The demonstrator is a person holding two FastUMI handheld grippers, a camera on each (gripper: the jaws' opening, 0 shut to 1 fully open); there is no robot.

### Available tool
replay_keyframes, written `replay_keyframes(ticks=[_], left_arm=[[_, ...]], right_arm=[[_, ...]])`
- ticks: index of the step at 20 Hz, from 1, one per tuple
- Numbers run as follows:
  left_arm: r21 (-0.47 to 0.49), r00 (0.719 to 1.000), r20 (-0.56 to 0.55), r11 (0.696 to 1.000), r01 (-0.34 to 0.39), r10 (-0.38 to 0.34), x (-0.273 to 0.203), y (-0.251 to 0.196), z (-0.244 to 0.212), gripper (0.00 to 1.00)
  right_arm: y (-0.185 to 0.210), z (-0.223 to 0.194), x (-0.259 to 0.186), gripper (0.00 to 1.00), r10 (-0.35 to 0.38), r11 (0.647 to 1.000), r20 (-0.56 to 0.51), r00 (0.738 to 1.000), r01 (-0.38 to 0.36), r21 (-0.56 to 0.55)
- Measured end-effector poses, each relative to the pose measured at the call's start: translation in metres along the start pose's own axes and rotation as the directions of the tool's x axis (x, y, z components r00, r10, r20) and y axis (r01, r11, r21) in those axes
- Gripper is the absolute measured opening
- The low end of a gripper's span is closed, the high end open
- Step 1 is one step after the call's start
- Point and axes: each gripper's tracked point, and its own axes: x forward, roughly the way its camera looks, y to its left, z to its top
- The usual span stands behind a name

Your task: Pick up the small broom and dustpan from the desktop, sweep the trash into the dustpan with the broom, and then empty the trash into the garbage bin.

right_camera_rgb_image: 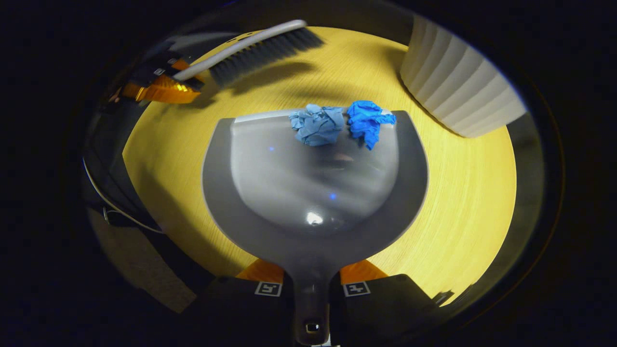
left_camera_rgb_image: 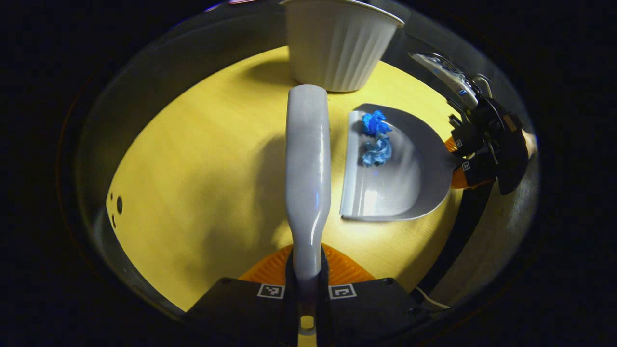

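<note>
Now, grey dustpan (right_camera_rgb_image: 313, 193), two crumpled blue scraps (right_camera_rgb_image: 317, 124) inside

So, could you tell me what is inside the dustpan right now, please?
Two crumpled paper wads lie near the dustpan's front lip: a pale blue one and a brighter blue one. Whatever lies beneath them is hidden.

You had a yellow wood-grain tabletop (left_camera_rgb_image: 193, 159) lit from above, with small dark holes (left_camera_rgb_image: 118, 205) near its left edge.
</note>
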Motion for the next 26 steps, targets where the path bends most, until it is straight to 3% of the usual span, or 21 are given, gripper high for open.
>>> replay_keyframes(ticks=[3,7,10,11,14,17,19,23,26], left_arm=[[-0.116,0.998,0.006,0.992,-0.058,0.059,0.009,0.011,-0.027,0.15],[-0.250,0.995,-0.010,0.963,-0.103,0.104,0.022,0.014,-0.057,0.19],[-0.290,0.991,-0.023,0.948,-0.130,0.129,0.025,0.014,-0.061,0.18],[-0.304,0.992,-0.023,0.944,-0.128,0.127,0.028,0.010,-0.058,0.15],[-0.347,0.995,-0.012,0.933,-0.099,0.101,0.033,0.002,-0.053,0.19],[-0.336,0.995,0.007,0.937,-0.096,0.104,0.032,0.003,-0.052,0.19],[-0.333,0.996,0.020,0.940,-0.080,0.092,0.034,0.004,-0.051,0.19],[-0.313,0.996,0.033,0.948,-0.064,0.078,0.036,0.006,-0.050,0.18],[-0.307,0.996,0.044,0.950,-0.055,0.072,0.036,0.006,-0.047,0.18]], right_arm=[[-0.003,0.001,-0.022,0.31,-0.007,0.999,0.033,0.999,0.006,0.032],[-0.009,0.001,-0.075,0.31,-0.039,0.996,0.095,0.995,0.031,0.088],[-0.018,-0.003,-0.127,0.31,-0.063,0.988,0.113,0.992,0.046,0.144],[-0.021,-0.004,-0.149,0.31,-0.075,0.985,0.116,0.990,0.055,0.161],[-0.031,-0.005,-0.214,0.31,-0.137,0.977,0.117,0.984,0.115,0.182],[-0.048,0.014,-0.267,0.31,-0.187,0.958,0.139,0.973,0.149,0.244],[-0.072,0.036,-0.295,0.31,-0.232,0.940,0.172,0.957,0.175,0.292],[-0.156,0.081,-0.323,0.31,-0.416,0.880,0.192,0.889,0.340,0.332],[-0.211,0.105,-0.330,0.31,-0.487,0.843,0.155,0.859,0.416,0.341]])
